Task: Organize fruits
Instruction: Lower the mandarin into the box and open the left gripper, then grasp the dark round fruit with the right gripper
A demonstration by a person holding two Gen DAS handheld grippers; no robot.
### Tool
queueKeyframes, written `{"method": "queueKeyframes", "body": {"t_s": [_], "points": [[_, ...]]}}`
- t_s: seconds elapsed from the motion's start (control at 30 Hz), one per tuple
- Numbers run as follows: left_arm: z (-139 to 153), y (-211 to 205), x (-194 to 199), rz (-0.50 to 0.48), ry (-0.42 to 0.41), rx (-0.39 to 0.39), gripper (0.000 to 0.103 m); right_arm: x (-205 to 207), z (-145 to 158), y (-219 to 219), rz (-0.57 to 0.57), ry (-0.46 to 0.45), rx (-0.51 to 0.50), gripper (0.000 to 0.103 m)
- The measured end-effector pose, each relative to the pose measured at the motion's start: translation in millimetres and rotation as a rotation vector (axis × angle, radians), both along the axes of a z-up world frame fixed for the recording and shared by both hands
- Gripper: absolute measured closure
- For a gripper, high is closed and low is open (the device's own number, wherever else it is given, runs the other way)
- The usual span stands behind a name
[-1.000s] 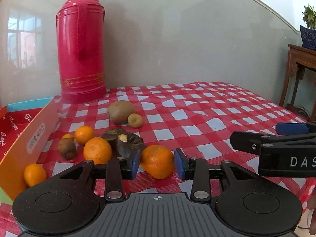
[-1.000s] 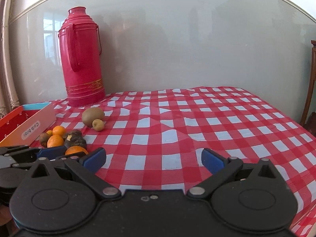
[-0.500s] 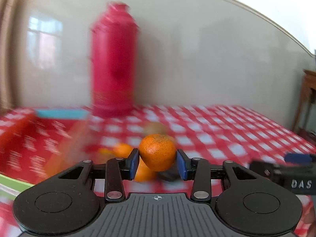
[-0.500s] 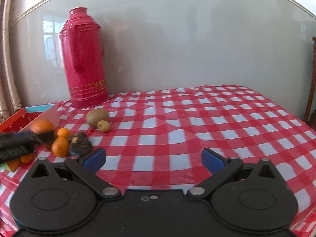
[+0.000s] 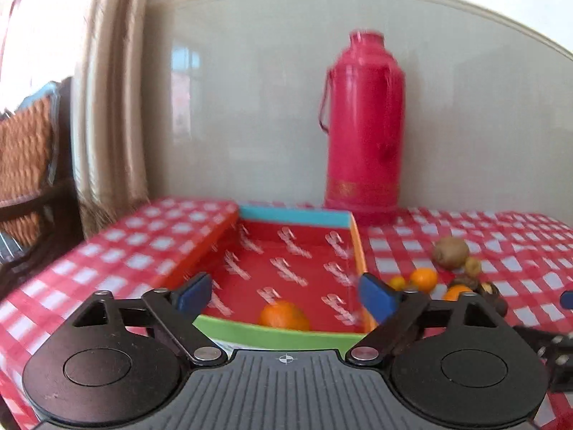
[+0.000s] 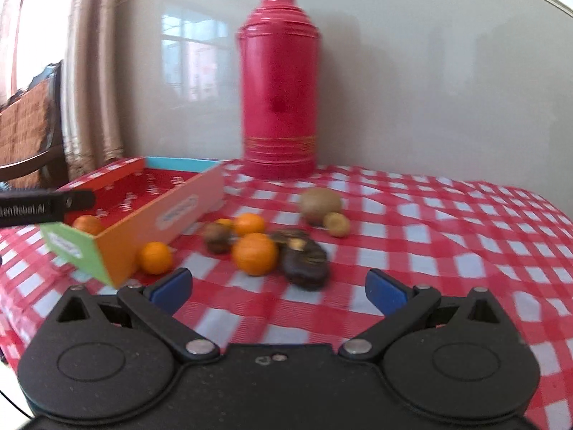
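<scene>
The left gripper [image 5: 286,295] hung released over the near end of the box [image 5: 272,335], and one orange [image 5: 284,316] lay inside at that end. The right gripper [image 6: 278,288] was also spread wide, holding nothing. The other fruits lay on the tablecloth [image 6: 447,251] beside the box; the nearest orange [image 6: 255,253] was straight ahead of the right gripper, so that hand seemed nearer
</scene>
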State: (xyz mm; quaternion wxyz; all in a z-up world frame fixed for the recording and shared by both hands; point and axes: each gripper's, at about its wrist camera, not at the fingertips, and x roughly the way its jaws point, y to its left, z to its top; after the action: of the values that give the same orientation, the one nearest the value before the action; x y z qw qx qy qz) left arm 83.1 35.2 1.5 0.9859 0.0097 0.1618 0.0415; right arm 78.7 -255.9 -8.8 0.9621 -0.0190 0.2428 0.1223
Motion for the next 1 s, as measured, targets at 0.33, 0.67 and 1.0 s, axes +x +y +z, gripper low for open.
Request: {"method": "queueKeyframes", "body": {"t_s": [0.33, 0.67, 1.0], "points": [[2.4, 24.1, -12.8, 0.074, -0.021, 0.024, 0.0, 16.3, -8.3, -0.3, -0.067, 0.015, -0.003, 0.006], [-4.8, 42.7, -10.9, 0.123, 0.012, 0.021, 0.0, 56.1, -19.2, -10.3, -0.099, 0.117, 0.0, 0.033], [-9.0, 53.4, -9.2, 0.138, 0.032, -0.016, 0.0, 73.2, -25.4, -10.6, -0.072, 0.184, -0.022, 0.068]]}}
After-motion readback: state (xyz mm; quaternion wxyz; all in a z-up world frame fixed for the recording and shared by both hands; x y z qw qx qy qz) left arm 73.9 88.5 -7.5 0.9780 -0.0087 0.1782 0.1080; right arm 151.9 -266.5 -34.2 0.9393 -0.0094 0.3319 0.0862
